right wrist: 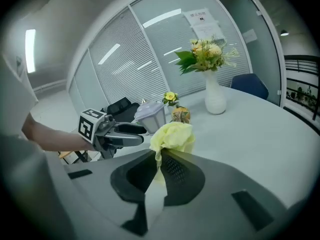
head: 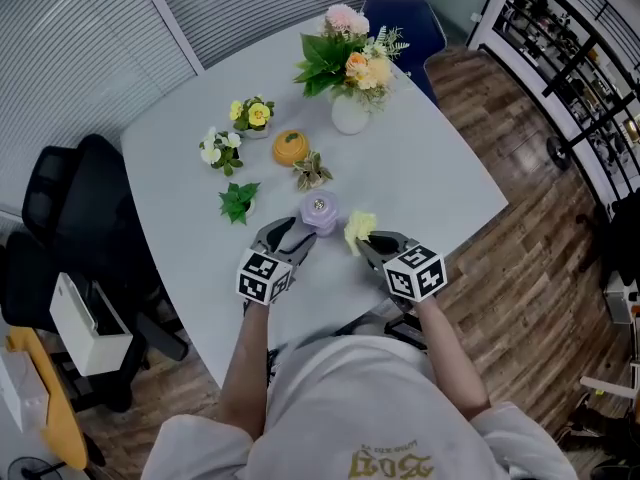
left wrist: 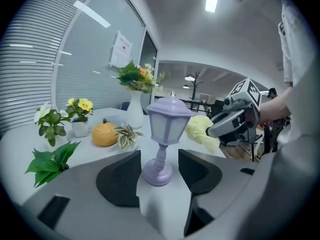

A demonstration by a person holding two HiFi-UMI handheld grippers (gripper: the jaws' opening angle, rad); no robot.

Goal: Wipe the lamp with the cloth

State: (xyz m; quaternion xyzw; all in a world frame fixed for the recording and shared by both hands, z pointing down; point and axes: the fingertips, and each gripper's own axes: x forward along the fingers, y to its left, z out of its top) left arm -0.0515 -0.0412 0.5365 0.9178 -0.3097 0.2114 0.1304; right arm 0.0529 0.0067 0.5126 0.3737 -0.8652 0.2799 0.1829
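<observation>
Standing upright near the 6 o'clock edge of the tabletop (head: 430, 168), the lamp (head: 320, 211) is a small lilac lantern on a thin stem and round foot, so its long axis runs vertically. In the head view it lies at about 1 o'clock from the left tool (head: 290, 236). The left gripper view shows that tool's jaws apart with the lamp's foot framed between them. A sliver of gap remains on the right side, and no pad can be confirmed pressing. The right tool (head: 367, 241) is closed on the yellow cloth (head: 359, 228), which bunches out ahead of its tips. From the cloth, the lamp's shade lies at about 10 o'clock, just beside it but apart. The right hand is therefore the nearer one for wiping, and the left appears placed to steady the foot. The coming move likely calls for carrying the cloth toward 10 o'clock onto the shade, then stroking along the vertical axis. An unsteadied lamp could tip toward 9 o'clock.
</observation>
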